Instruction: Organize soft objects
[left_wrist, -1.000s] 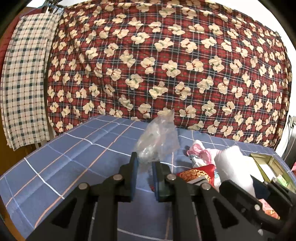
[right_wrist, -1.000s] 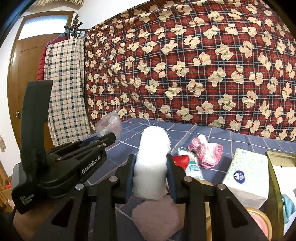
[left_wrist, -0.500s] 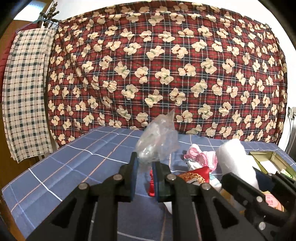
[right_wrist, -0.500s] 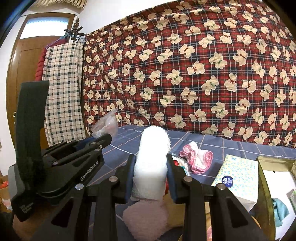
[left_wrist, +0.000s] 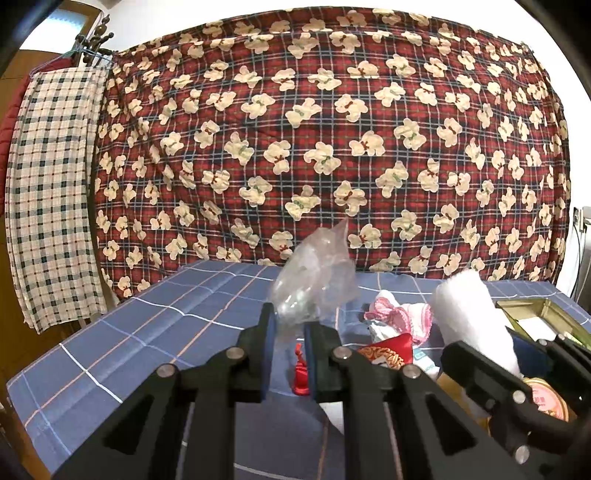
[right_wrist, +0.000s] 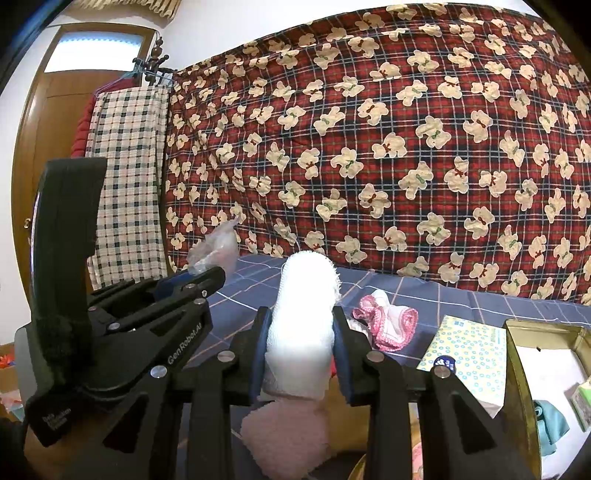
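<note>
My left gripper (left_wrist: 286, 325) is shut on a crumpled clear plastic bag (left_wrist: 317, 273) and holds it above the blue checked table (left_wrist: 147, 332). The bag also shows in the right wrist view (right_wrist: 216, 251). My right gripper (right_wrist: 301, 325) is shut on a white gauze roll (right_wrist: 303, 314), held upright above the table. The roll also shows in the left wrist view (left_wrist: 469, 317). A pink-edged white cloth (right_wrist: 388, 325) and a red embroidered pouch (left_wrist: 388, 350) lie on the table beyond the grippers.
A patterned tissue box (right_wrist: 465, 354) and an open gold tin (right_wrist: 517, 369) stand at the right. A pink fluffy item (right_wrist: 284, 435) lies below my right gripper. A bear-print quilt (left_wrist: 332, 147) hangs behind the table. A checked garment (left_wrist: 51, 192) hangs at the left.
Both grippers have risen and tilted up with their loads, so the table looks lower in view. Both grips stay the same.
</note>
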